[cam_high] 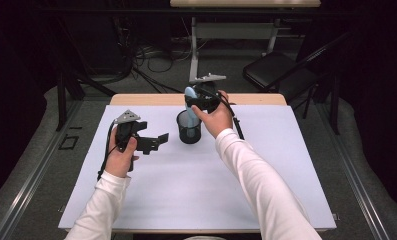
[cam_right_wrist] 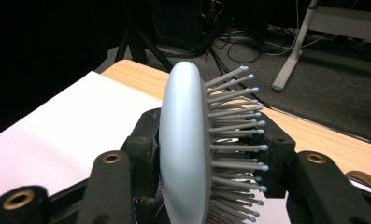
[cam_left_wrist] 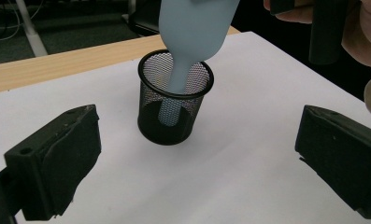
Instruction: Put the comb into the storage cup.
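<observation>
Your right hand-held gripper (cam_high: pixel 198 97) is clamped on the head of a light blue hairbrush (cam_high: pixel 190 100). In the right gripper view one jaw presses the smooth back and the other sits against the bristle side (cam_right_wrist: pixel 230 140). The brush stands about upright, tilted a little, handle down. Its handle is inside the black mesh cup (cam_high: pixel 189 127); in the left gripper view you see it through the mesh (cam_left_wrist: pixel 171 100), and whether the tip touches the cup bottom can't be told. The cup stands upright on the white sheet (cam_high: pixel 186 185) covering the tabletop (cam_high: pixel 146 99), near the middle toward the far edge.

Your left hand-held gripper (cam_high: pixel 158 141) is spread wide with nothing between its jaws. It sits just left of the cup, apart from it, jaws pointing at it. In its own view the cup sits between the two black jaws, farther off, with your right hand (cam_left_wrist: pixel 367 42) at the top right corner.
</observation>
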